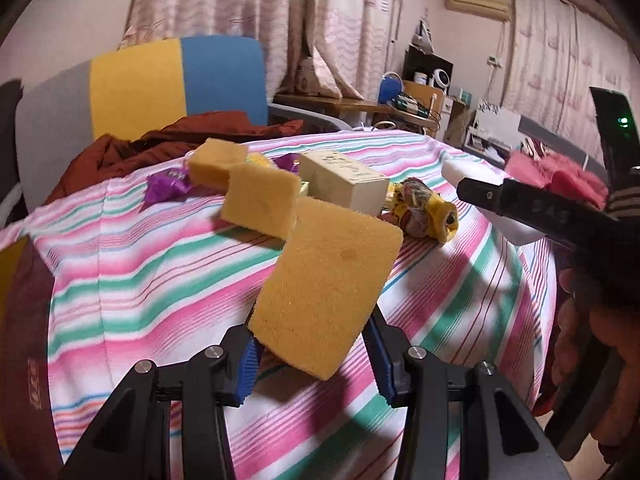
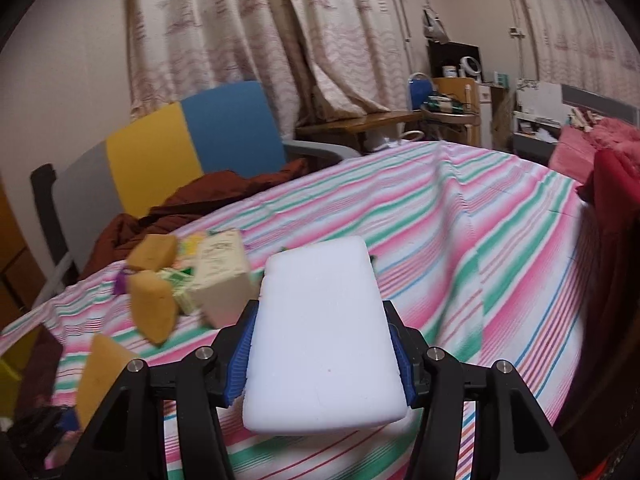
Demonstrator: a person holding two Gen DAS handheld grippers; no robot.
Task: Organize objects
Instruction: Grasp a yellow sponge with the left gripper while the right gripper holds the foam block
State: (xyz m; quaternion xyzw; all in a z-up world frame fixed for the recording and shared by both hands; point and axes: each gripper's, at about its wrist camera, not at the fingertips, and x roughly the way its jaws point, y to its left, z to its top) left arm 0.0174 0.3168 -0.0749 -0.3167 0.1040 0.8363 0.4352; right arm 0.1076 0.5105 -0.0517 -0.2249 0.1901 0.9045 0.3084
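My left gripper [image 1: 314, 364] is shut on a yellow sponge [image 1: 328, 280], held tilted above the striped table [image 1: 132, 264]. Two more yellow sponges [image 1: 218, 164] [image 1: 262, 206] lie further back beside a cream box [image 1: 344, 182]. In the right wrist view my right gripper [image 2: 320, 364] is shut on a white sponge block [image 2: 324, 340] over the table. The same loose sponges [image 2: 154, 254] [image 2: 154, 306] and the box [image 2: 224, 276] sit to its left. The held yellow sponge [image 2: 102, 376] shows at the lower left.
A purple wrapper [image 1: 168, 186] and a crumpled yellow bag [image 1: 424, 208] lie among the pile. A grey, yellow and blue chair [image 1: 160, 84] with a brown garment [image 1: 160, 140] stands behind the table. Red clothing [image 2: 616, 184] lies at the right, and a wooden desk [image 2: 360, 124] at the back.
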